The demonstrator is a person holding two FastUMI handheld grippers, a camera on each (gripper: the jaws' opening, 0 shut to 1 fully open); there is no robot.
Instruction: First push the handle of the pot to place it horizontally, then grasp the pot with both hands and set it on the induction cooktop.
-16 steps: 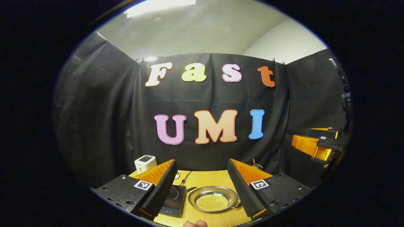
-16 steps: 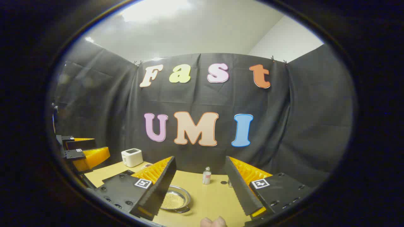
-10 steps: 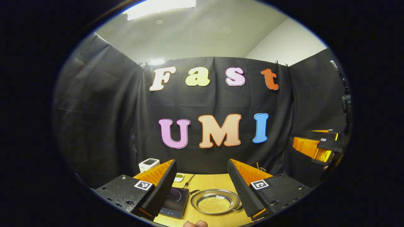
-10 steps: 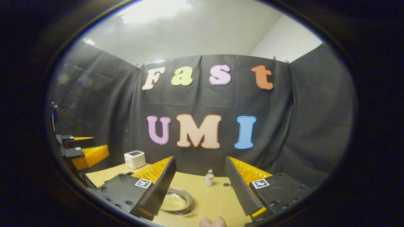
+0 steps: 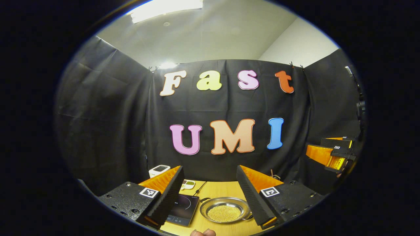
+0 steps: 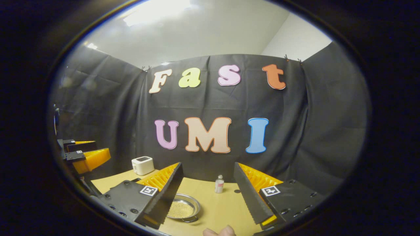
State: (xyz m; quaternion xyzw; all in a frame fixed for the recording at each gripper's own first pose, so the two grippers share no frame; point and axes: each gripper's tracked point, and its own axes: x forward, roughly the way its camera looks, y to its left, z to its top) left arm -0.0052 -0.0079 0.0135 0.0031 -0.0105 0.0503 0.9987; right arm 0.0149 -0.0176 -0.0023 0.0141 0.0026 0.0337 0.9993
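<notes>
Pot (image 5: 225, 210) on table, beside cooktop (image 5: 182, 205).

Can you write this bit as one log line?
left gripper: open, above table | right gripper: open | shallow steel pot of yellow beads: beside black induction cooktop, untouched

Left gripper (image 5: 210, 186) and right gripper (image 6: 208, 183), jaws wide apart, empty.
</notes>
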